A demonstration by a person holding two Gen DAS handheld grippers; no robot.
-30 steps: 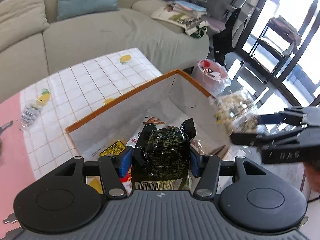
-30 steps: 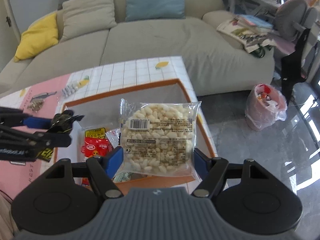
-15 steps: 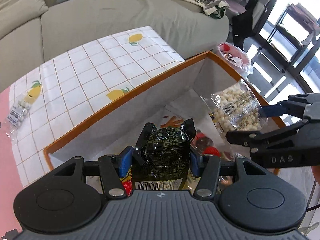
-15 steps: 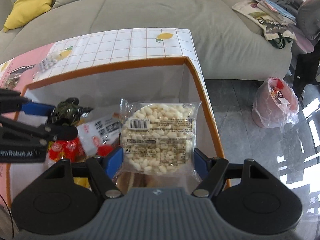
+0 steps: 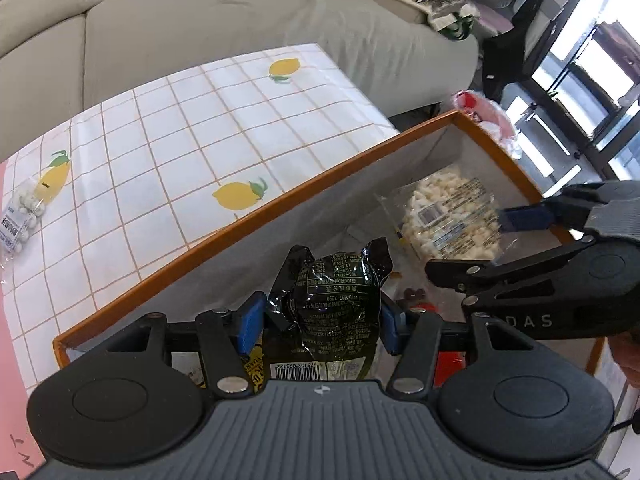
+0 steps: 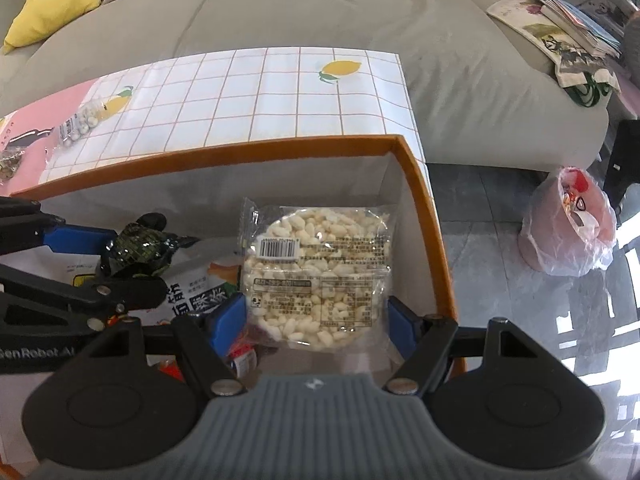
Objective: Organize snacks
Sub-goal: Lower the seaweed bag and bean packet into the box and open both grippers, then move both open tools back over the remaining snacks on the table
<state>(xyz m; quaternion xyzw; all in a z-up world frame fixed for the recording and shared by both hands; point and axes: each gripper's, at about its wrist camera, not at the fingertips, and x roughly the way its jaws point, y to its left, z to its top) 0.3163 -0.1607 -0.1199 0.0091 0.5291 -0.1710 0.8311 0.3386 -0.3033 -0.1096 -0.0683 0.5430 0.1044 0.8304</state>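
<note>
An orange-rimmed box with white walls holds several snack packets. My left gripper is shut on a dark green foil snack pack and holds it inside the box, at its left side; both show in the right wrist view. My right gripper is shut on a clear bag of puffed rice snack and holds it low inside the box by its right wall. That bag also shows in the left wrist view, with the right gripper behind it.
A white snack bag and red packets lie in the box. A small bag of white candies lies on the lemon-print tablecloth. A sofa stands behind, a pink trash bag on the floor right.
Both grippers have moved forward and down into the box with their packets. The puffed rice bag now sits lower by the right wall.
</note>
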